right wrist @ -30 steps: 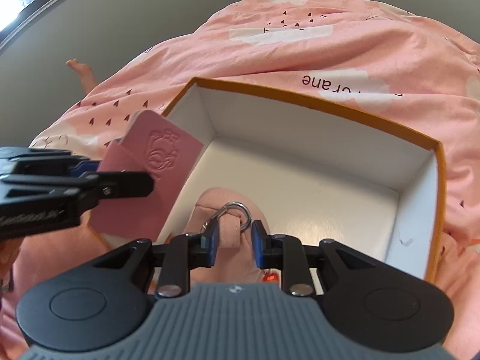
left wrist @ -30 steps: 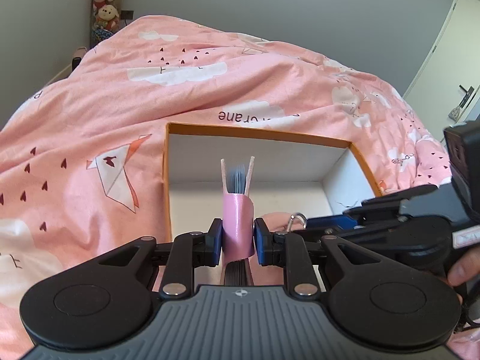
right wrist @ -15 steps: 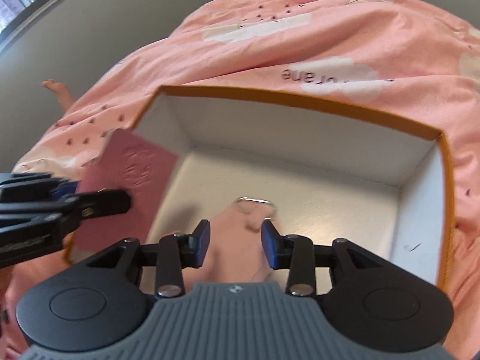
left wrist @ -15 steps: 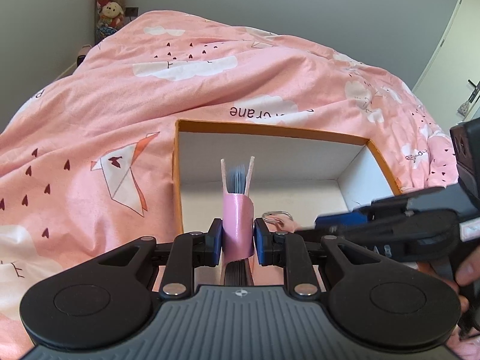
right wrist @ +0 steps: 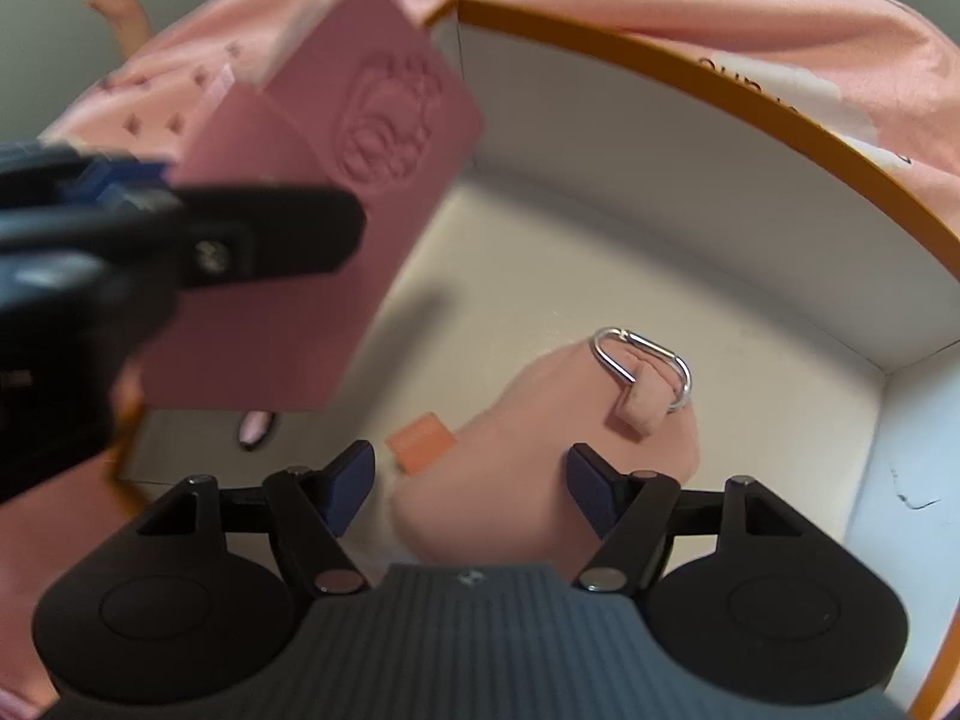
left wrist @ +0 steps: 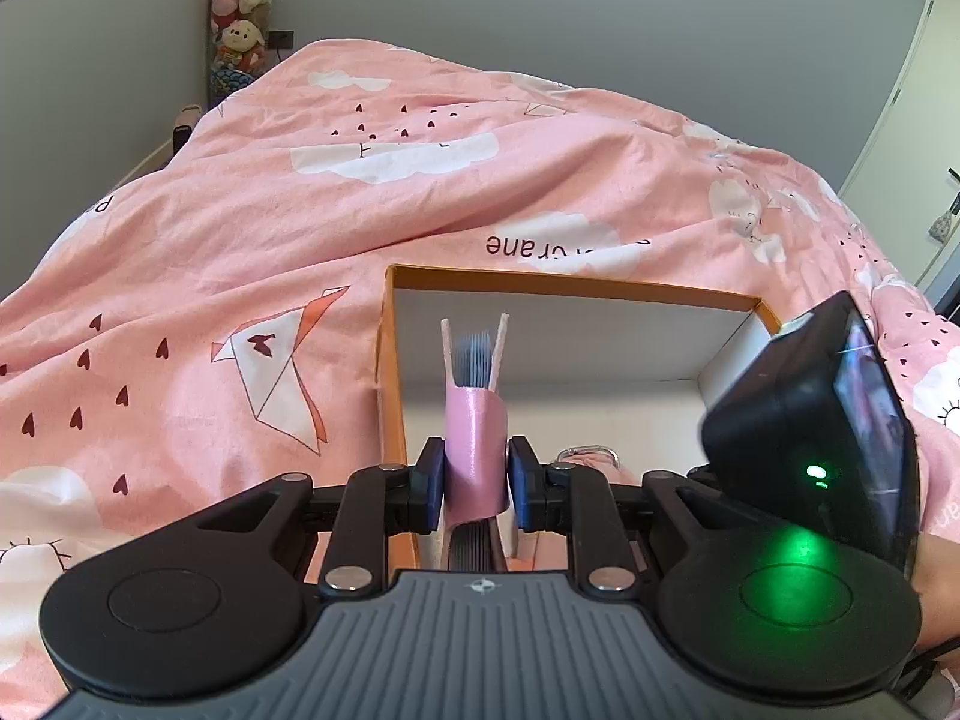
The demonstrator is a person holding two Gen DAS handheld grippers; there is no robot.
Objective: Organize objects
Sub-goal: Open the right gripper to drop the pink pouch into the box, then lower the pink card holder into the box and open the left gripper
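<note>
So your right gripper [right wrist: 471, 489] has let go of the pink pouch [right wrist: 558, 450], a second ago the jaws were pinched on it up by the metal ring and now they're spread wide on either side of it, with the pouch lying on the floor of the orange-rimmed box [right wrist: 750, 114] and its carabiner ring [right wrist: 645, 360] flopped over on top. That's one item dropped off, I'd say, and the gripper has pushed in low and close over it rather than backing out yet. There's also a small pinkish thing [right wrist: 258, 426] on the box floor near the left wall, too blurry to tell what it is. Your left gripper [left wrist: 477, 483] hasn't changed its hold at all, jaws pressed onto the spine of the pink notebook [left wrist: 476, 420], which stands upright over the near left part of the box and isn't touching the bottom as far as I can tell. The bed cover [left wrist: 240, 240] sits all around the box. My guess is the notebook goes in next, so clear the right gripper out first because the two are crowding each other in there
</note>
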